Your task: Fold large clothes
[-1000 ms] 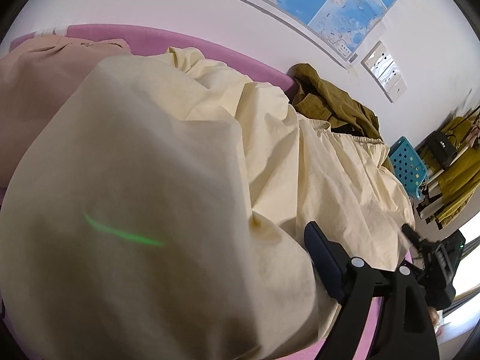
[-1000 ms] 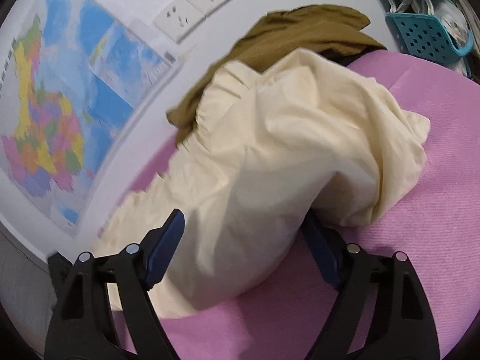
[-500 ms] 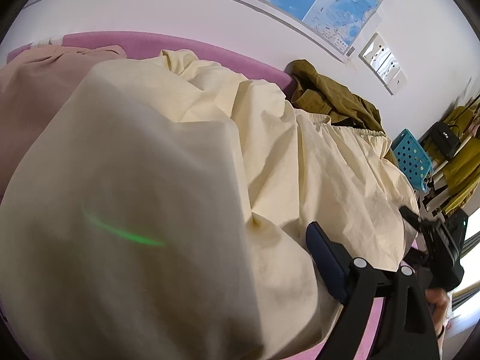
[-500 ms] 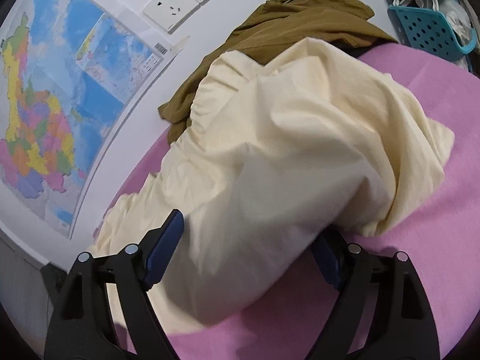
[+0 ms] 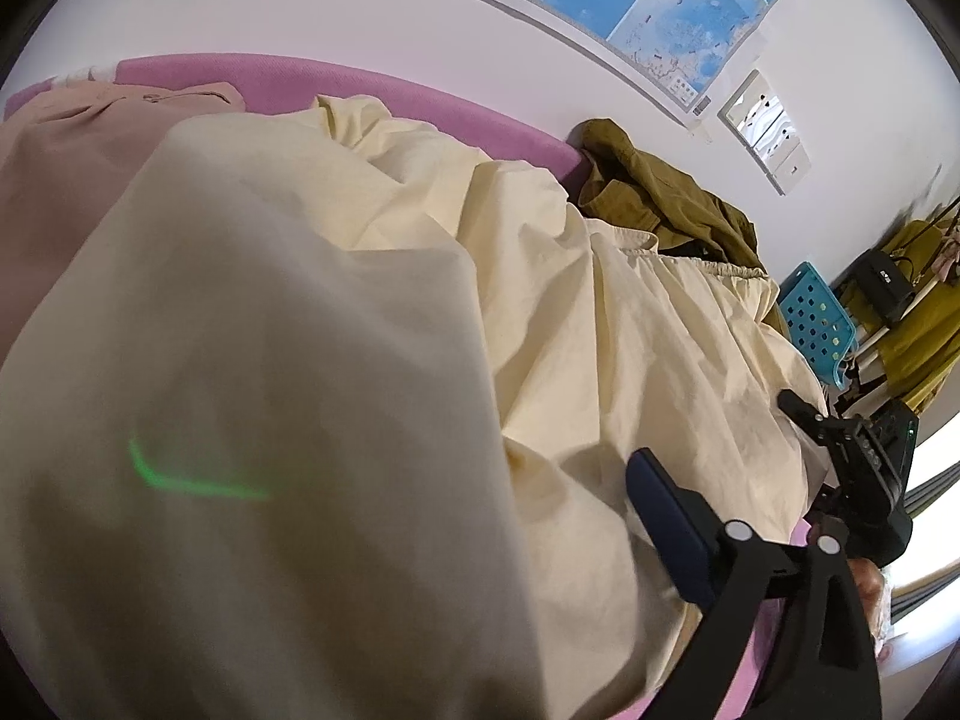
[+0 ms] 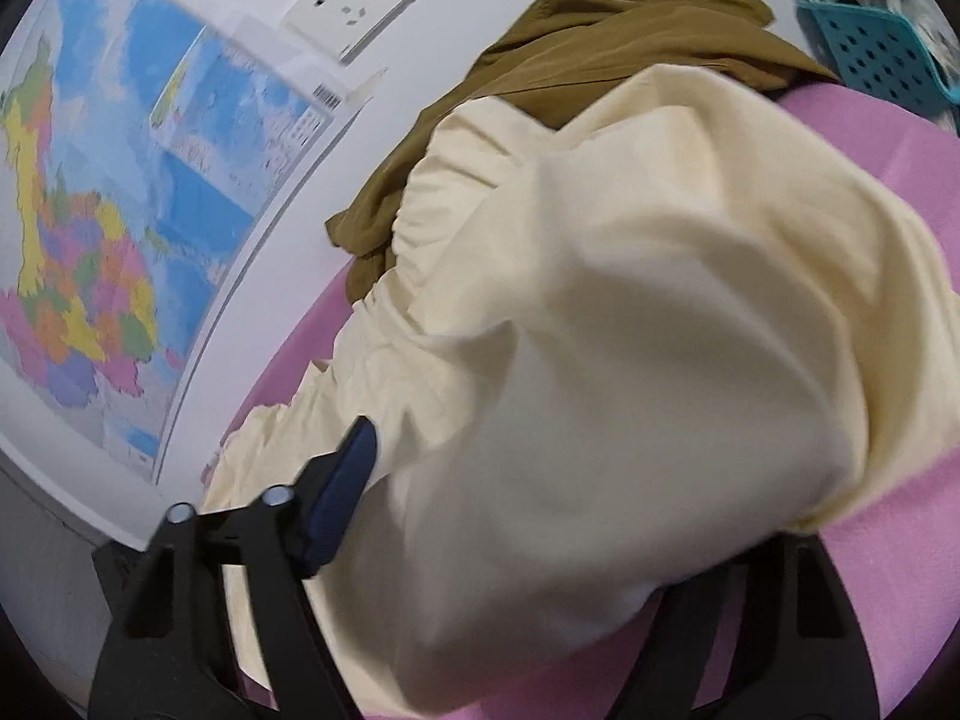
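Note:
A large cream garment (image 5: 600, 312) lies crumpled on the pink surface (image 5: 360, 84) and fills most of the left wrist view. My left gripper (image 5: 372, 516) has its jaws opening. The cloth is draped over it, so only the right finger (image 5: 666, 516) shows. In the right wrist view a thick fold of the cream garment (image 6: 630, 330) bulges between the jaws of my right gripper (image 6: 552, 504), which are closing. Its left finger (image 6: 351, 474) lies against the cloth and the other finger is hidden under it. The right gripper (image 5: 852, 456) also shows at the garment's right end.
An olive garment (image 6: 600, 60) is heaped against the wall behind the cream one. A pink-beige garment (image 5: 72, 192) lies at the far left. Blue perforated baskets (image 6: 870, 42) stand past the surface's right end. A map (image 6: 90, 210) and sockets (image 6: 360, 6) are on the wall.
My right gripper has pushed further into the cream fold and its jaws have narrowed; the cloth now hides its right finger. The left wrist view is almost unchanged.

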`<state>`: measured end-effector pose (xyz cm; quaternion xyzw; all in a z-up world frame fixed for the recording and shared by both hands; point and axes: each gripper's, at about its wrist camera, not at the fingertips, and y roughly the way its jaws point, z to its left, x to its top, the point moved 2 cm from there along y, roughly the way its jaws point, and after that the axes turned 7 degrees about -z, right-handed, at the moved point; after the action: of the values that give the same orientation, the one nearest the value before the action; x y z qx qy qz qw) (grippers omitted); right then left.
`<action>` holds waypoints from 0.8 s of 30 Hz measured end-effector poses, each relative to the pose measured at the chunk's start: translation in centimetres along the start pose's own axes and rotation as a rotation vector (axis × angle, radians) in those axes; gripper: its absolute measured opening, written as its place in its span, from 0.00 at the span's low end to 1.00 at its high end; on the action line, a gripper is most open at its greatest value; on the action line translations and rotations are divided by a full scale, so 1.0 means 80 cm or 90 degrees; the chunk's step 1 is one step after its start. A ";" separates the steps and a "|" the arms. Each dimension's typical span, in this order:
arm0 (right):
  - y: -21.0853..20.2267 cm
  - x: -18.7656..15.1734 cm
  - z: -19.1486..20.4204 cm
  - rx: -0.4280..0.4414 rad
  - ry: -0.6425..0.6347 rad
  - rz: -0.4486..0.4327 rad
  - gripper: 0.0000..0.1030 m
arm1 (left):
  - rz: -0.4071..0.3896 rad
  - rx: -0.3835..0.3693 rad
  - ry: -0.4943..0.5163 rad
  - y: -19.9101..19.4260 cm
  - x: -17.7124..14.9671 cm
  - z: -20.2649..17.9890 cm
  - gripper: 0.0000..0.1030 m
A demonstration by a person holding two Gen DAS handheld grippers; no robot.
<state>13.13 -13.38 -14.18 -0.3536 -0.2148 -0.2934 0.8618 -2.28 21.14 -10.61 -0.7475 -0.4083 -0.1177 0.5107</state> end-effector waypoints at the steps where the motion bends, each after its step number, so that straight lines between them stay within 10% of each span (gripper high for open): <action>1: 0.002 0.000 -0.003 0.001 0.001 0.003 0.45 | 0.001 0.006 0.002 0.001 0.000 -0.001 0.91; 24: 0.023 0.006 -0.015 0.086 0.020 0.072 0.31 | 0.005 0.085 0.009 0.010 0.006 -0.007 0.73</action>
<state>14.89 -13.38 -15.61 -0.3016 -0.2004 -0.2346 0.9021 -1.24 20.76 -10.60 -0.7124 -0.4084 -0.0937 0.5629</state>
